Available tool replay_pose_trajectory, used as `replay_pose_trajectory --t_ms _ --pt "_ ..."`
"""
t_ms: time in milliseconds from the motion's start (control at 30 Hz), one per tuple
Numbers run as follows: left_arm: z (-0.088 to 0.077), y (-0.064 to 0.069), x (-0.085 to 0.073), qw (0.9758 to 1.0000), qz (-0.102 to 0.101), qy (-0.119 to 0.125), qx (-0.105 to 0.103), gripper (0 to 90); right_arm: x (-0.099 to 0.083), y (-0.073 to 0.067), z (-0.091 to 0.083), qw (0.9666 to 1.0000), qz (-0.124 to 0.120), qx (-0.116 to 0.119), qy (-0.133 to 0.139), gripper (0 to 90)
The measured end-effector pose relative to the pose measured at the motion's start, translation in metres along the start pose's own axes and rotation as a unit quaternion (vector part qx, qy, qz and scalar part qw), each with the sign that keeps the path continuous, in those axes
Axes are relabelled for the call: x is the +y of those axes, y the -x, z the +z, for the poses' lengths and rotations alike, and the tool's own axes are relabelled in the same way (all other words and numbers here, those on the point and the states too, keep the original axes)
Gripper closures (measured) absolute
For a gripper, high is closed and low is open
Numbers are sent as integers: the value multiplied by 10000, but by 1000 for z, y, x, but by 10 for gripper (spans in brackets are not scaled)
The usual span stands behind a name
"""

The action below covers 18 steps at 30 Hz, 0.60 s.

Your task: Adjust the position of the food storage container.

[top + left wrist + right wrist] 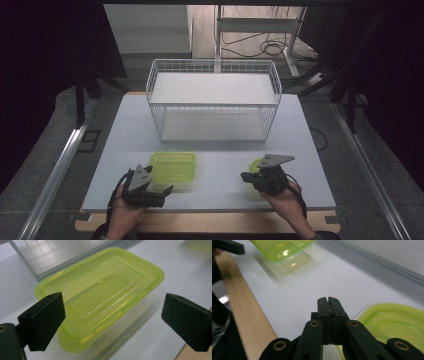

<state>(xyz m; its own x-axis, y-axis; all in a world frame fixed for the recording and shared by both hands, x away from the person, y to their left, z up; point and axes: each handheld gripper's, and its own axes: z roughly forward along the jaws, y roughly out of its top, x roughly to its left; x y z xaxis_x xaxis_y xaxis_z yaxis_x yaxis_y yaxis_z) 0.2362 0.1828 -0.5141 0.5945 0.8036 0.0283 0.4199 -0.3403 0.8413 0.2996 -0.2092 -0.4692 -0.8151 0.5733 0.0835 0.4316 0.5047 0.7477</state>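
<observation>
Resting on a pale grey table edged at the near side by a strip of light wood, 2 yellow-green plastic pieces lie well apart in front of a white wire basket that stands at the table's far middle. The larger one, a rectangular food container with a clear base, sits near the left front corner; the left gripper points at it with its jaws spread wide, 1 on either side of the container's near end and neither pressing on it. Toward the right front lies a green lid, flat on the table, and the right gripper hovers just beside its edge with jaws pressed together on nothing. A person's 2 hands come in over the wooden edge. Beyond the table, a dim room shows dark grey floor, metal rails running along both sides, black drapes, and a white desk frame with loose cables at the back.
</observation>
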Motion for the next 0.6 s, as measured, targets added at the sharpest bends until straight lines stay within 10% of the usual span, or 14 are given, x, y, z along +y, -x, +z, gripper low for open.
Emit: replay_pose_trajectory --t_ms 600 --pt "1 2 0 10000 79 -46 0 51 -12 32 -9 9982 247 -482 -252 887"
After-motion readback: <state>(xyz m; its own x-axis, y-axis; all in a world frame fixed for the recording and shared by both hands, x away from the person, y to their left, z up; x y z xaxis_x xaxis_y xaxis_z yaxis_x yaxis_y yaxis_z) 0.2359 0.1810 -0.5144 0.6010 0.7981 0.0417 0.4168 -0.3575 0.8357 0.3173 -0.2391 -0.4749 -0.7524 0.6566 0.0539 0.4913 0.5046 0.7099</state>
